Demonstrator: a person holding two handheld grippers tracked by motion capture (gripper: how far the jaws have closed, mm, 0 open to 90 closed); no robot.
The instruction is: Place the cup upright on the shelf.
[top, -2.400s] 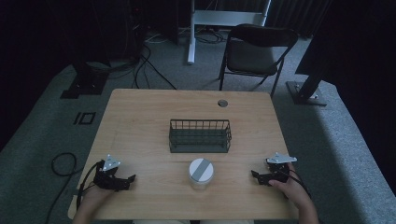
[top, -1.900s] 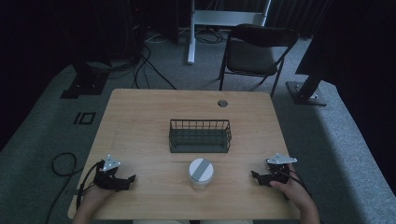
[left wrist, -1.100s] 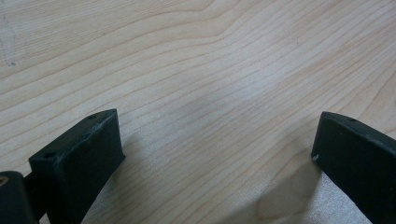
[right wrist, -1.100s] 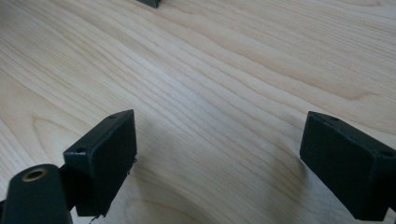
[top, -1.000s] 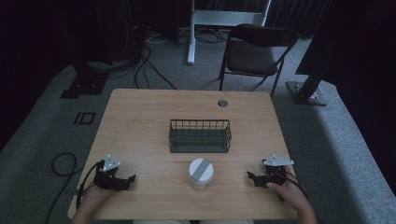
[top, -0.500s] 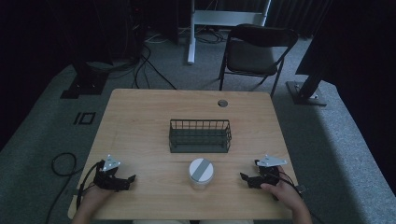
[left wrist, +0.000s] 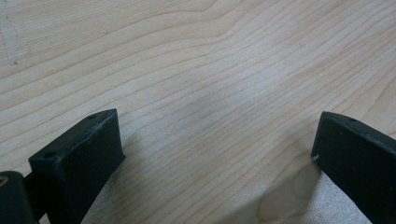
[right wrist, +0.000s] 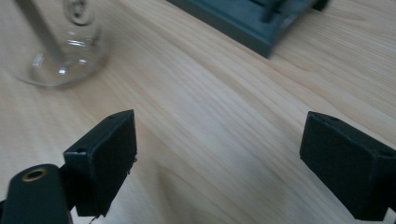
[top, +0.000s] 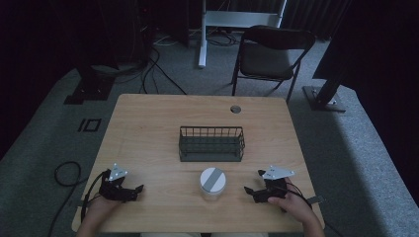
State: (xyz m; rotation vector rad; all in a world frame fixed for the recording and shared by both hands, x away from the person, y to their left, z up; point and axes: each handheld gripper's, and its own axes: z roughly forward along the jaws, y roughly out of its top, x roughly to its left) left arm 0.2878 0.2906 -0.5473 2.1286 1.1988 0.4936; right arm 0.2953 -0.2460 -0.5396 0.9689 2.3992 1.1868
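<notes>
A clear glass jar with a white lid (top: 213, 183) stands on the wooden table (top: 148, 128) near its front edge. Behind it sits a dark wire basket (top: 211, 143). My right gripper (top: 249, 191) rests low on the table just right of the jar, open and holding nothing. In the right gripper view the jar's glass base (right wrist: 58, 42) is at the upper left and the basket's corner (right wrist: 252, 21) at the top, beyond the wide-apart jaws. My left gripper (top: 137, 190) lies at the front left, open, with bare wood between its fingers (left wrist: 79, 158).
A round cable hole (top: 235, 109) is set in the table's far edge. A folding chair (top: 269, 54) stands behind the table on grey carpet, with cables (top: 64, 173) trailing on the floor at the left.
My right gripper has slid left along the table toward the jar. The left gripper, the jar and the basket have stayed where they were.
</notes>
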